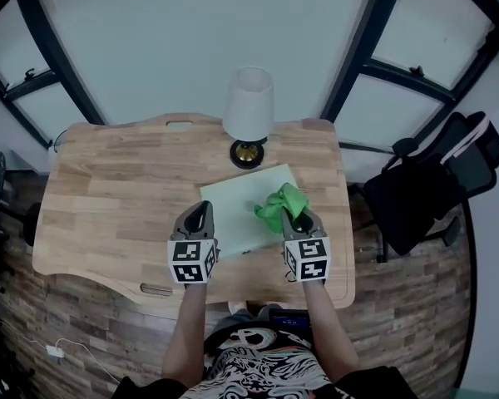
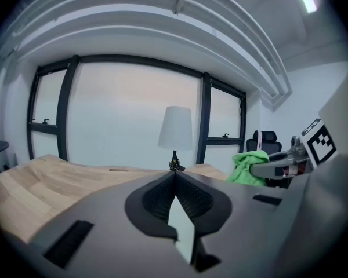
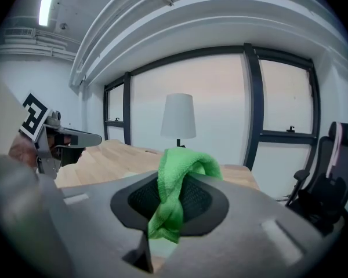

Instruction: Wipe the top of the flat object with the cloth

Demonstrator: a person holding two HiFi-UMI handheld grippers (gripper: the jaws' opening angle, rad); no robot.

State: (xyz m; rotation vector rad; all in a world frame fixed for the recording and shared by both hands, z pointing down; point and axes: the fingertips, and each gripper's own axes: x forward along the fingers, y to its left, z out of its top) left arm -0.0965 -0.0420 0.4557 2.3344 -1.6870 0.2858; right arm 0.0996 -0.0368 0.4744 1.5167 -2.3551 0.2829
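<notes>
A pale green flat sheet [image 1: 241,206] lies on the wooden table [image 1: 108,206] in front of the lamp. My left gripper [image 1: 201,210] rests at the sheet's left edge, its jaws shut with the tips meeting [image 2: 175,175]; I cannot see whether the sheet's edge is pinched between them. A strip of the sheet [image 2: 182,225] shows below the tips. My right gripper [image 1: 295,219] is shut on a bunched green cloth [image 1: 279,204] over the sheet's right part. The cloth [image 3: 174,190] hangs folded between the right jaws [image 3: 177,184].
A white-shaded lamp [image 1: 249,115] on a dark base stands just behind the sheet. A black office chair [image 1: 432,181] sits to the right of the table. Large windows lie beyond the table's far edge. The table's left half is bare wood.
</notes>
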